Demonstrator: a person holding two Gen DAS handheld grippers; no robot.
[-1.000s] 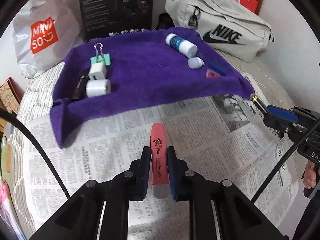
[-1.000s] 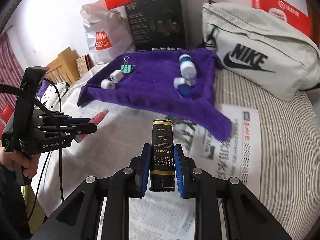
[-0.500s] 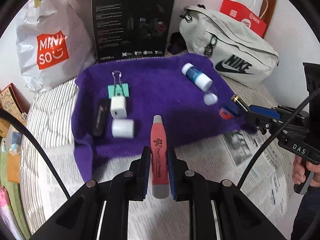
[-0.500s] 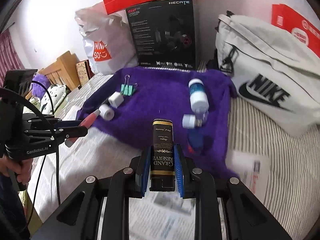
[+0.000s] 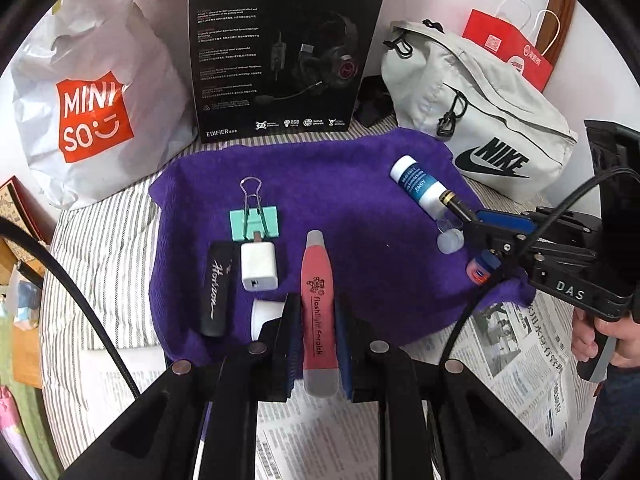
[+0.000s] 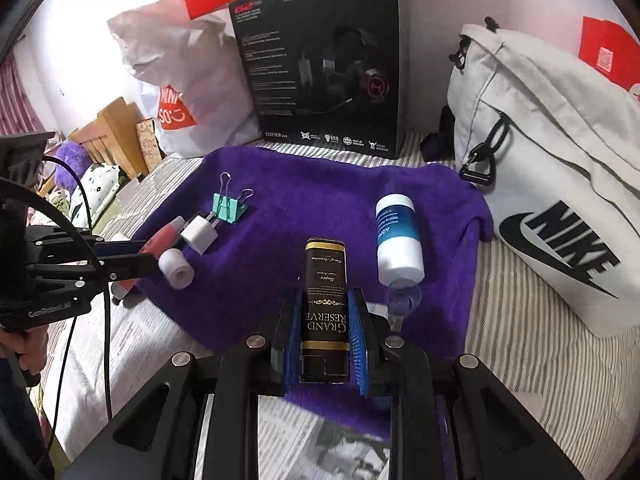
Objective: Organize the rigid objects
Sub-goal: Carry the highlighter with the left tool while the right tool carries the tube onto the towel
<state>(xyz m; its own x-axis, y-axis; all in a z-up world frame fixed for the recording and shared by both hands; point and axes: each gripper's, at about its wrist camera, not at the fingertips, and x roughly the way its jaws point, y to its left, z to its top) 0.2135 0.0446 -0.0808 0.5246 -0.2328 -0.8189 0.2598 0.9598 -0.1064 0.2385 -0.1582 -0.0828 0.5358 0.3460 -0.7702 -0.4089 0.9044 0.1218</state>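
Overhead, left gripper (image 5: 318, 320) fingers are clamping a pink flashlight (image 5: 318, 304); right gripper (image 6: 324, 320) fingers are clamping a black box (image 6: 325, 308) above the purple towel (image 6: 320, 208).

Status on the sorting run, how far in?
Done: binder clip, white charger, black tube and blue-labelled bottle lie on the purple towel. In hand: left gripper holds the pink flashlight, right gripper the Grand Reserve box. Left: set both down.

At frame bottom, the right gripper (image 6: 323, 336) clamps a black Grand Reserve tube (image 6: 324, 312) over the purple towel (image 6: 320, 208).
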